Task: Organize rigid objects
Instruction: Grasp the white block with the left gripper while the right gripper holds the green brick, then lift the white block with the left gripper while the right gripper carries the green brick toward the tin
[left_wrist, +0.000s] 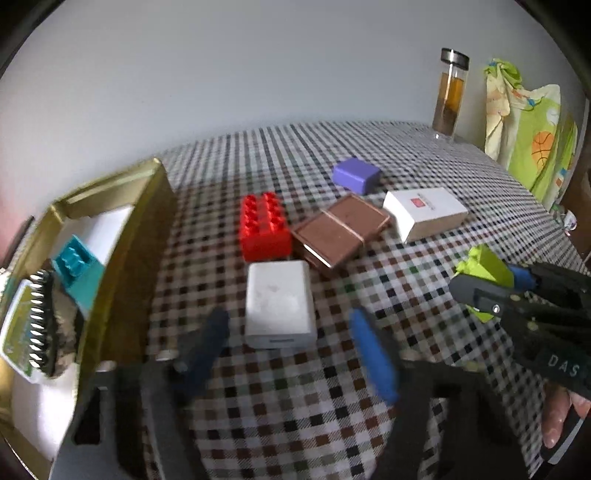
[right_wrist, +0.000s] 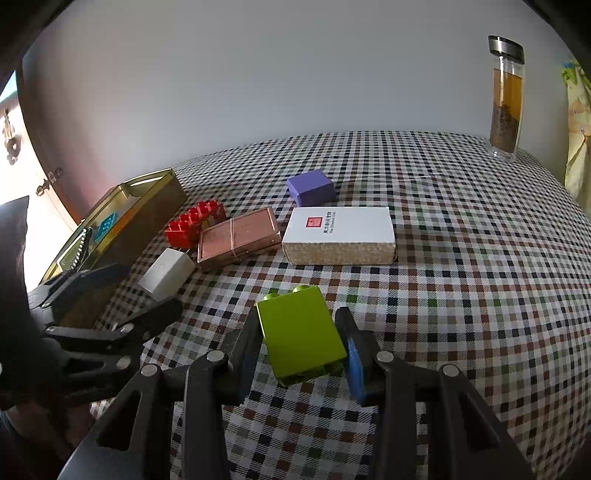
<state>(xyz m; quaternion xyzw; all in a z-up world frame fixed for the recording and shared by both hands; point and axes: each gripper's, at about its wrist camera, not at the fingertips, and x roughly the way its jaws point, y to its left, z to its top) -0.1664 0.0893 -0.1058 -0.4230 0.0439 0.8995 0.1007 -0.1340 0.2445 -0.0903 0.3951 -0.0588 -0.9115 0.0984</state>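
A checked tablecloth (right_wrist: 461, 258) carries loose blocks beside the gold tin (right_wrist: 147, 206). The right gripper (right_wrist: 301, 345) clamps the green brick (right_wrist: 301, 332), ready for binning; the left gripper (left_wrist: 288, 336) straddles the white charger (left_wrist: 279, 302) just right of the tin, pads apart.

Both views are evenly lit by soft daylight; the wall (right_wrist: 258, 92) reads pale grey without glare. Bright overexposure shows at the far left edge of the right wrist view. Shadows beneath the boxes on the checked tablecloth (left_wrist: 406, 155) are faint and soft. Left wrist view: the fingers (left_wrist: 373, 354) of the left gripper are smeared by motion blur. Strong fisheye curvature and dark vignetting occupy all corners.
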